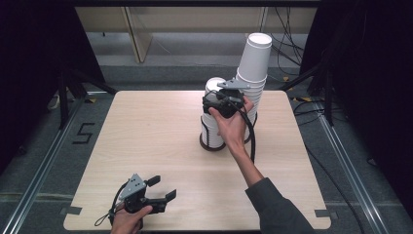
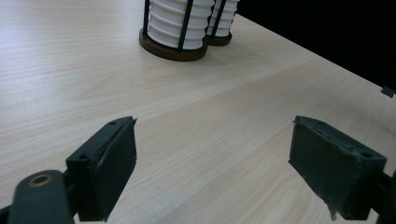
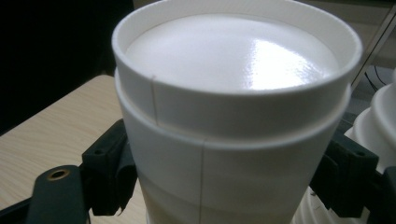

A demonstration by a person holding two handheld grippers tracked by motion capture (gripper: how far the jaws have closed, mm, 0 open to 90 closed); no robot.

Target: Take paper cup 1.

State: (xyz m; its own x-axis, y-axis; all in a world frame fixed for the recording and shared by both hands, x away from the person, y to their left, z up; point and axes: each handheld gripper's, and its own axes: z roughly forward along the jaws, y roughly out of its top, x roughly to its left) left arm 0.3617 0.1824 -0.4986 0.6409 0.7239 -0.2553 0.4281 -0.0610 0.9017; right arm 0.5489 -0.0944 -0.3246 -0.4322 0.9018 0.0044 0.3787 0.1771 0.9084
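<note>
Two stacks of upside-down white paper cups stand in black wire holders at the back middle of the wooden table (image 1: 146, 131). My right gripper (image 1: 216, 95) is at the top of the shorter left stack (image 1: 212, 129), shut on its top cup (image 3: 233, 93); one black pad sits on each side of the cup wall. The taller stack (image 1: 253, 63) leans slightly behind it. My left gripper (image 1: 164, 187) hovers low near the table's front edge, open with bare wood between its jaws (image 2: 212, 158). Far ahead of it are both holders (image 2: 175, 23).
The second stack's rims (image 3: 378, 121) sit close beside the held cup on the right. The right forearm and a trailing cable (image 1: 252, 141) cross the table's right half. Dark stands and floor cables surround the table.
</note>
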